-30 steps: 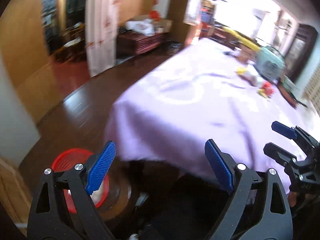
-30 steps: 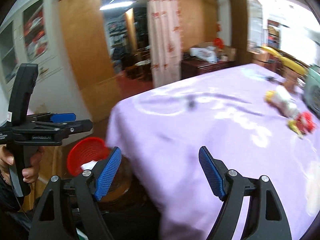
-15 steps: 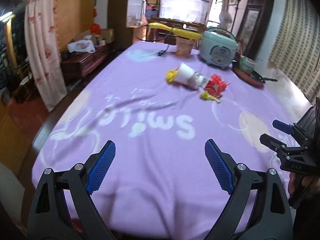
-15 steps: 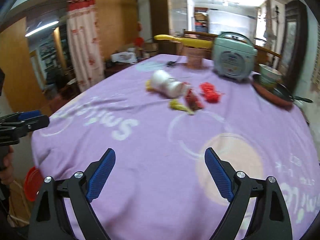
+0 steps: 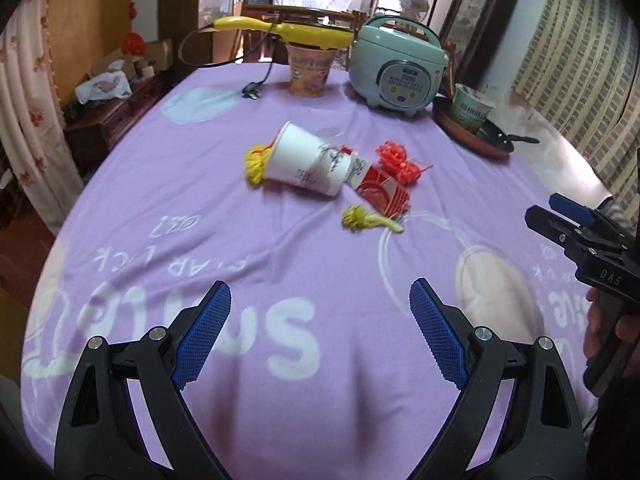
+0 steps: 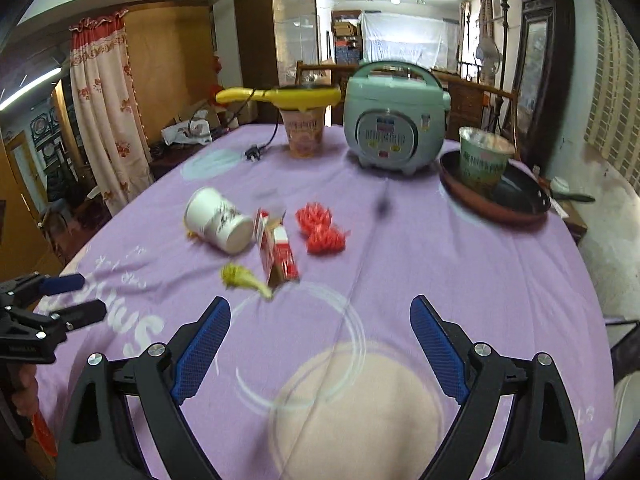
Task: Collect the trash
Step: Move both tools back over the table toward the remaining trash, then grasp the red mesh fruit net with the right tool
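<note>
Trash lies in a cluster mid-table on the purple cloth (image 5: 280, 264): a tipped white paper cup (image 5: 306, 164) (image 6: 218, 220), a red and white carton (image 5: 380, 192) (image 6: 276, 250), red string bundles (image 5: 400, 164) (image 6: 322, 228), a yellow string bundle (image 5: 256, 162) behind the cup and a yellow-green scrap (image 5: 366, 220) (image 6: 244, 276). My left gripper (image 5: 320, 332) is open and empty, well short of the trash. My right gripper (image 6: 320, 344) is open and empty, also short of it; it shows at the right edge of the left wrist view (image 5: 560, 216).
At the far side stand a pale green rice cooker (image 5: 398, 70) (image 6: 394, 120), a noodle cup (image 5: 310, 68) with a yellow corded tool (image 5: 280, 30) on it, and a frying pan (image 5: 476, 136) (image 6: 492, 196) holding a green noodle cup (image 6: 482, 160). A plug (image 5: 252, 92) lies on the cloth.
Both grippers swung from the table's left edge and the red bin on the floor round to face the table and the trash. Both stayed open.
</note>
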Demonstrator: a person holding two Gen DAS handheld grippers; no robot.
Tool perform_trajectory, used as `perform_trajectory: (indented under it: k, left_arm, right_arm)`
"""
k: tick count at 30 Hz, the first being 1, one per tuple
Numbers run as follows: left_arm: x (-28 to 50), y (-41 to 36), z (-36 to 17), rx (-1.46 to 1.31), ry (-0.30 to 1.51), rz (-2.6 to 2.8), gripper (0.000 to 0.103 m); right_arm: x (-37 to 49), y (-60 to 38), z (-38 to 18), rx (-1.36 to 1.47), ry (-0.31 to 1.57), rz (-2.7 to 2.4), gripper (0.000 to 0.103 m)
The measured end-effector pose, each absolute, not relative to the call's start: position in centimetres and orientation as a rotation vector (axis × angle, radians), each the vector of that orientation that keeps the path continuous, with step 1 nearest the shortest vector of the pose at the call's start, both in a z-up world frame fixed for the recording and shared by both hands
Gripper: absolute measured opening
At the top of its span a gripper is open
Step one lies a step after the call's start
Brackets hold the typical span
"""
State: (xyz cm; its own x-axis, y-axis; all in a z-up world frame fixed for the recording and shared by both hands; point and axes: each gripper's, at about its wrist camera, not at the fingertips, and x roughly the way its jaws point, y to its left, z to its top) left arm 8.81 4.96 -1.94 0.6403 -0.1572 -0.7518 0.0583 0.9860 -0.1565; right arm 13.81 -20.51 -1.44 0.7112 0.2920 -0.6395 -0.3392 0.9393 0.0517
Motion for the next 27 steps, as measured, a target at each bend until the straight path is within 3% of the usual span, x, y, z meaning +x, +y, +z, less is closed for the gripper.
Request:
perform_trajectory:
  k: [8, 15, 25, 27]
  left_arm:
    - [14.9, 3.1, -3.5, -0.17, 0.901, -0.174, 0.088]
    - [17.0, 2.7, -7.8, -0.194, 0.977, -0.182, 0.088]
    - [17.3, 4.4, -8.9, -0.228, 0.959, -0.176, 0.088]
    - [17.4, 4.6, -8.8, -0.232, 0.957, -0.177, 0.088]
  right_arm:
    - [20.2, -18.6, -2.3, -0.103, 0.714, 0.332, 0.089]
    - [26.6, -16.8, -7.7, -0.112, 0.838, 0.31, 0.067]
    - [30.7, -13.5, -10.4, -0.151, 0.88, 0.355, 0.066]
    - [31.2, -12.9, -10.9, -0.156, 0.9, 0.357, 0.049]
